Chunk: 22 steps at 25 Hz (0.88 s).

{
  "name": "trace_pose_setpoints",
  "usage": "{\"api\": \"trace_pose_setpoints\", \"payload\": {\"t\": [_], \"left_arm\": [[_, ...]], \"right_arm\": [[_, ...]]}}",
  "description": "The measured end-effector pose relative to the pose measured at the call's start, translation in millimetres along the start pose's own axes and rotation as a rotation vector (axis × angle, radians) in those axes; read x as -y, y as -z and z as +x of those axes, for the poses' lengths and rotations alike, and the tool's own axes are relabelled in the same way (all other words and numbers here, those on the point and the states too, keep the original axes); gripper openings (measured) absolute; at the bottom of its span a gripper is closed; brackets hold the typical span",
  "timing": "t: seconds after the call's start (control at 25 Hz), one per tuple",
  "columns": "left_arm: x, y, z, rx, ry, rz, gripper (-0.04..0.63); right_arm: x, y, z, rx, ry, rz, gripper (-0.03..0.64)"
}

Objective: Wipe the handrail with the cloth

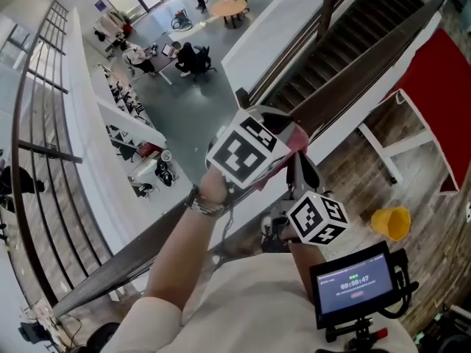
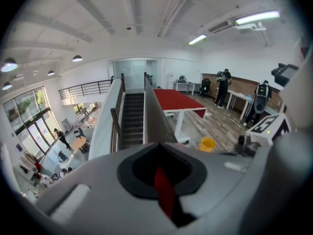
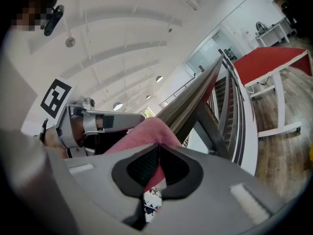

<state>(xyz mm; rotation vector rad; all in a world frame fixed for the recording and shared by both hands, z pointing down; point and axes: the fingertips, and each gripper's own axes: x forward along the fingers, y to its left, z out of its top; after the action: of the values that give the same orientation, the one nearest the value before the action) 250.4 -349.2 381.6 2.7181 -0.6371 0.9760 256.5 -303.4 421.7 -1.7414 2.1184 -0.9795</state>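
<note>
The dark brown handrail (image 1: 353, 76) runs diagonally from lower left to upper right along the top of a staircase balustrade. A pink cloth (image 1: 296, 140) lies on it. My left gripper (image 1: 288, 147), under its marker cube, is shut on the cloth. In the left gripper view a red strip of cloth (image 2: 164, 187) shows between the closed jaws of the left gripper (image 2: 164, 180), with the handrail (image 2: 155, 126) straight ahead. My right gripper (image 1: 296, 166) sits just below the left one. In the right gripper view the right gripper (image 3: 154, 173) is shut on the cloth (image 3: 146, 133), beside the handrail (image 3: 195, 99).
Beyond the rail the floor drops to a lower level with tables and seated people (image 1: 184, 57). The stairs (image 1: 346, 35) descend beside the rail. A red-topped table (image 1: 434, 87), a yellow bucket (image 1: 391, 221) and a small screen (image 1: 353, 282) are on my side. Two people (image 2: 222, 84) stand far off.
</note>
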Motion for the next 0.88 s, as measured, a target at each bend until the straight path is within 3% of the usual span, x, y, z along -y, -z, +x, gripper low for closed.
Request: {"api": "trace_pose_setpoints", "payload": {"t": [0.88], "left_arm": [[-10.2,-7.6,6.5,0.009,-0.005,0.020,0.005]], "right_arm": [[1.3,-6.7,8.8,0.007,-0.038,0.003,-0.003]]}}
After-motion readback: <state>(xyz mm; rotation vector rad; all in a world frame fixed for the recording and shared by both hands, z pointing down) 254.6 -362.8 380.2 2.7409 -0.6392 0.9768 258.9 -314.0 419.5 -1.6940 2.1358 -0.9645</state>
